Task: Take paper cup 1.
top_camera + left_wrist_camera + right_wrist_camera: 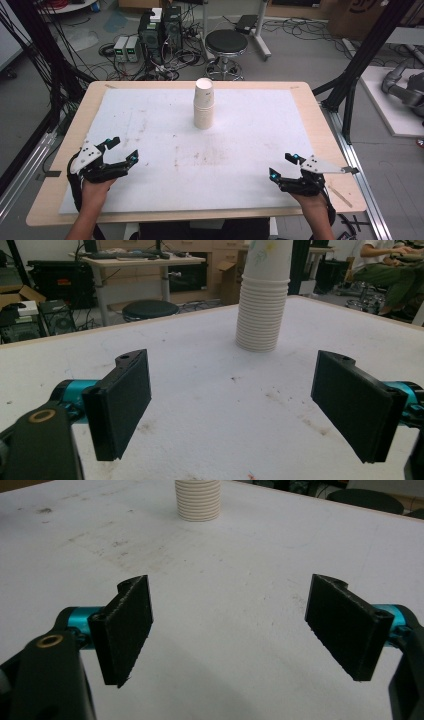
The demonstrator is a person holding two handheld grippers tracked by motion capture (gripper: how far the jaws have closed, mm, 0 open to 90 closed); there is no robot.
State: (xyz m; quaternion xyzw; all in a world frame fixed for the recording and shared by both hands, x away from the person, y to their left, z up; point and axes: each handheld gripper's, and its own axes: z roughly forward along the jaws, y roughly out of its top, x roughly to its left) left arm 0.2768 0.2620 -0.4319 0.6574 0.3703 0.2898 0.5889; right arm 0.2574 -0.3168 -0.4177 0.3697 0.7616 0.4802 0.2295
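A stack of white paper cups (pixel 204 103) stands upside down near the far middle of the white mat (pixel 150 125). My left gripper (pixel 123 149) rests low over the mat's near left corner, jaws wide open and empty. My right gripper (pixel 283 165) sits over the near right corner, also open with nothing between its jaws. In the left gripper view the cup stack (pixel 263 300) stands well ahead, beyond the open gripper (pixel 231 407). From the right gripper view the stack's ribbed rims (pixel 198 499) show at the top edge, far from the open gripper (pixel 229 630).
The mat covers a wooden table (pixel 320 125) with bare edges on all sides. A black stool (pixel 226 45), electronics and cables lie on the floor beyond the far edge. Black frame posts (pixel 350 95) stand to the right of the table. Faint brown stains (pixel 200 157) mark the mat's middle.
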